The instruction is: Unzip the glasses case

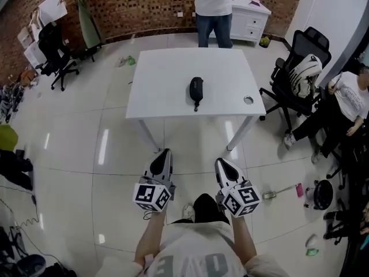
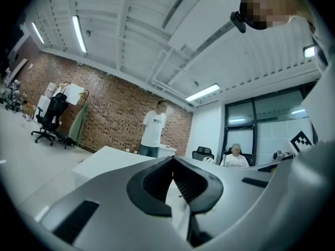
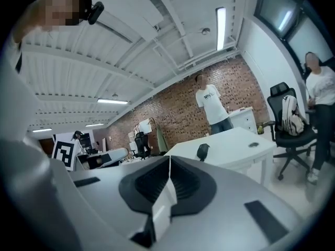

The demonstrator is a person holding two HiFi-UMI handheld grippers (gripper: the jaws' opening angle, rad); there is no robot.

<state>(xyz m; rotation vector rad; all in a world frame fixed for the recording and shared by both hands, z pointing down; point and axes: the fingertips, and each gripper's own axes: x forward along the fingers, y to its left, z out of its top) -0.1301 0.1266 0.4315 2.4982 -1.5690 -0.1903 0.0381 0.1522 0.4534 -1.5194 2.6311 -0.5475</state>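
Holding the left gripper (image 1: 163, 152) and right gripper (image 1: 222, 161) at lower centre, we log both jaw pairs together, empty; glasses case (image 1: 196, 90) on table (image 1: 167, 79), upper centre.

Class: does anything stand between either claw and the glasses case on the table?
Nothing visible does. The left claw and right claw are held short of the white table; only floor, then its bare top, lies before the glasses case.
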